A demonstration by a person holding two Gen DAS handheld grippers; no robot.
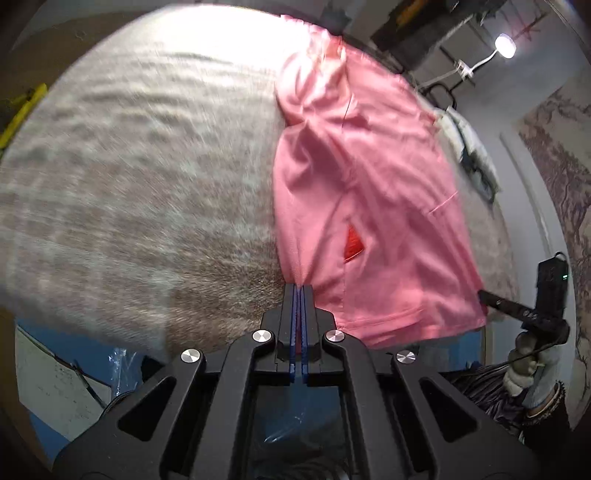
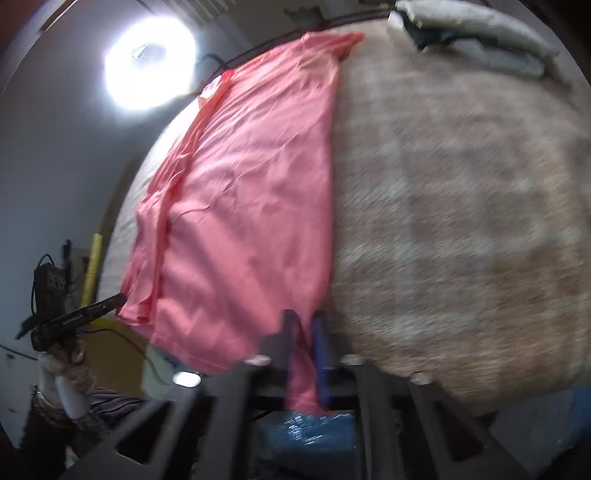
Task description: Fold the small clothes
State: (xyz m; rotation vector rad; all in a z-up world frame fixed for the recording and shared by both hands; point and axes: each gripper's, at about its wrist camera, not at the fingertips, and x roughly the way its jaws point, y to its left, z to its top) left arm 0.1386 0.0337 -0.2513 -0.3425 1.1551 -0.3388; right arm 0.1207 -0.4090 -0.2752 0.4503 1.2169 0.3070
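So there's a pink garment (image 1: 369,206) spread flat on a fuzzy beige-and-white checked blanket (image 1: 147,177) that covers the table, lying along the near edge with its hem hanging slightly over. The left gripper (image 1: 300,291) has its blue-padded jaws clenched tight on one near corner of the garment, pinching the fabric right at the tips. The right gripper (image 2: 304,325) is clamped on the other near corner, and a strip of pink cloth runs down between its fingers toward the camera. That view is pretty blurry, though. Each wrist view shows the other gripper off to the side, held by a gloved hand (image 1: 524,363). A small red patch (image 1: 352,243) peeks out of a slit in the garment. A bright lamp (image 2: 147,62) glares past the far edge, and some pale folded cloth (image 2: 480,33) sits at the far corner.
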